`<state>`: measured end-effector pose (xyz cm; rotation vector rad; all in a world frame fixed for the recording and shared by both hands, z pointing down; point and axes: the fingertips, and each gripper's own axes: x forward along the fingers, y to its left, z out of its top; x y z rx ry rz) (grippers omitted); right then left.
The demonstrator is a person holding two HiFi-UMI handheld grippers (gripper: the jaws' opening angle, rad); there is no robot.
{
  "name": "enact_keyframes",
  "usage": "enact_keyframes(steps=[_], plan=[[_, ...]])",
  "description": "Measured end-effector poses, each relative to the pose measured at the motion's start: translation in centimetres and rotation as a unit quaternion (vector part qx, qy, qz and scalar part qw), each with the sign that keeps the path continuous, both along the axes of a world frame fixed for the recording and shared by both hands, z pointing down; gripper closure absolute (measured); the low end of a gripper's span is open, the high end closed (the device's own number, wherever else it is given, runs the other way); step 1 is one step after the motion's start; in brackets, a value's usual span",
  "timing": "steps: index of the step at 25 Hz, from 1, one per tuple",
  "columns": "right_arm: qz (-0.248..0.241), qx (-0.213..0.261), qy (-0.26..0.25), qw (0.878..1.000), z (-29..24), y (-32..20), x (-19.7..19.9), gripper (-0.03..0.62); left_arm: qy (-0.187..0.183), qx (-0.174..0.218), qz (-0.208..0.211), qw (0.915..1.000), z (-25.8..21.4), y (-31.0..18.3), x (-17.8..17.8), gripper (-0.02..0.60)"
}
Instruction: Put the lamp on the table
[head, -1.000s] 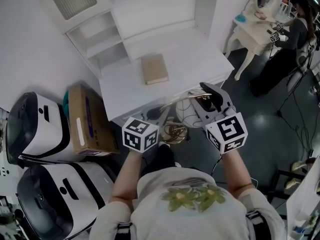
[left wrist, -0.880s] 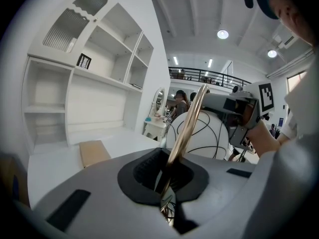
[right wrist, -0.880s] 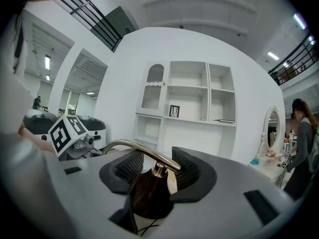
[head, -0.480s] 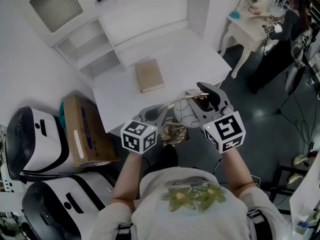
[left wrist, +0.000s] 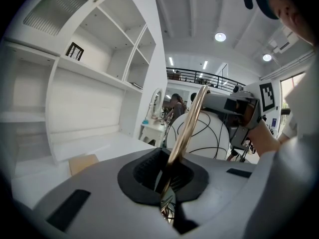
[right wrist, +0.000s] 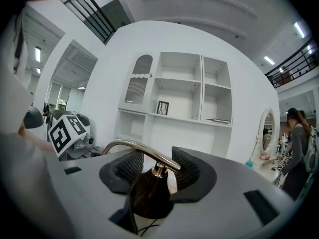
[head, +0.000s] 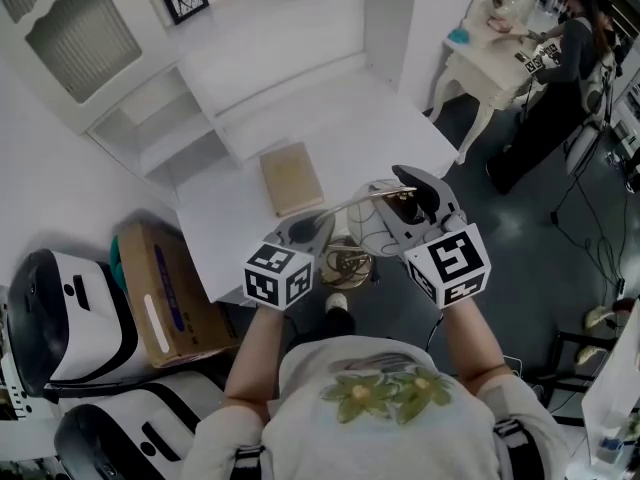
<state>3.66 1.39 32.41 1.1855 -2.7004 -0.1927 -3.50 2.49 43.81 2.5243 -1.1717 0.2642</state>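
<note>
Lamp (head: 372, 233) at table (head: 340, 118) edge, gold arm (left wrist: 187, 123) clamped in left gripper (head: 303, 230), dark cap (right wrist: 149, 193) in right gripper (head: 407, 194).

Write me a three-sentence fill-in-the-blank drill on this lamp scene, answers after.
The lamp has a globe shade that is ____ in colour, crossed by thin dark lines. With the left gripper shut on the gold stem and the right gripper shut on the dark cap, the number of grippers holding the lamp is ____. The number of tan books lying on the white table is ____.
Missing words: white; two; one.
</note>
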Motion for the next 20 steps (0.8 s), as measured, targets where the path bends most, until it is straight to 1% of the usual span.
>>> enact_keyframes(steps=[12, 20], plan=[[0.032, 0.007, 0.006, 0.999, -0.9, -7.6, -1.2, 0.399, 0.006, 0.003, 0.033, 0.9994, -0.7, -8.1, -1.1, 0.554], [0.055, 0.02, 0.009, 0.998, -1.4, -10.8, -1.5, 0.399, 0.011, 0.013, 0.054, 0.9984, -1.1, -12.0, -1.2, 0.554]])
